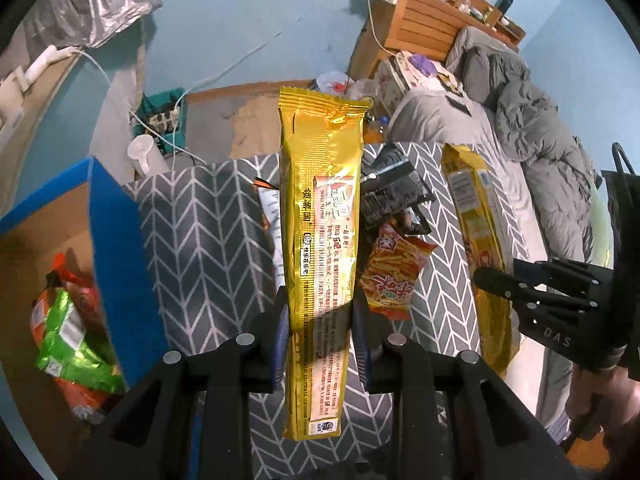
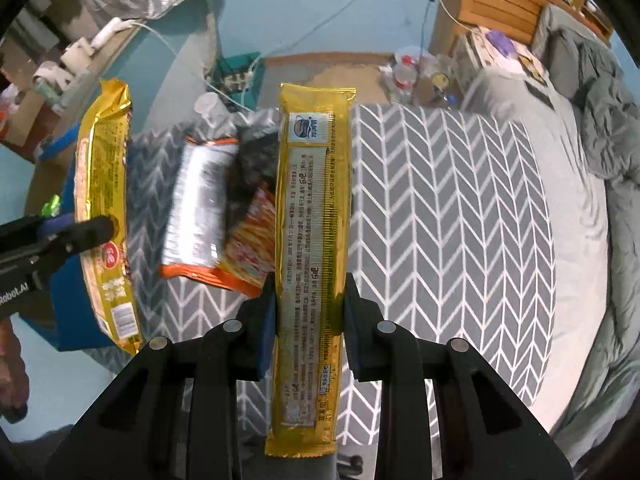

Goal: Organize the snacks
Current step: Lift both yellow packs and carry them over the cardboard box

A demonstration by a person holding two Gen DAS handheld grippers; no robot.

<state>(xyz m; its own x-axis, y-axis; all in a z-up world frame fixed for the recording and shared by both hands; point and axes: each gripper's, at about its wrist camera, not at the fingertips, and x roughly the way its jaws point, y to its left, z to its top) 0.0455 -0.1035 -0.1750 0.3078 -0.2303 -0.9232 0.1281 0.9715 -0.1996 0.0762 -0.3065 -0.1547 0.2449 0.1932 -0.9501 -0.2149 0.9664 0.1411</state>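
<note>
While each hand carries a long gold snack packet clear of the bed, both tools are clamped on their loads: the left tool (image 1: 320, 336) grips its gold packet (image 1: 320, 240) across the lower half, blue pads pressing its two long edges, and the right tool (image 2: 308, 324) holds a second gold packet (image 2: 312, 240) the same way, jaws drawn in narrow against the wrapper. Both packets stand along the fingers, pointing away from the cameras, with their crimped far ends free. Below them lies a grey blanket with a white chevron pattern (image 2: 460, 208), spread over the bed. A small heap of snacks sits on the blanket near its left edge: a red-and-orange bag of fries-shaped crisps (image 1: 394, 276), a black packet (image 1: 394, 188) partly on top of it, and a silver-backed bag with orange borders (image 2: 200, 208) just beside them. Past that left edge stands a cardboard box with blue sides (image 1: 114, 216), and inside it lie a green packet (image 1: 68, 336) and orange ones. From the left camera, the right tool shows at the right side, with a person's hand (image 1: 600, 392) behind it. A rumpled grey quilt (image 1: 532, 120) lies along the far right side of the bed.
</note>
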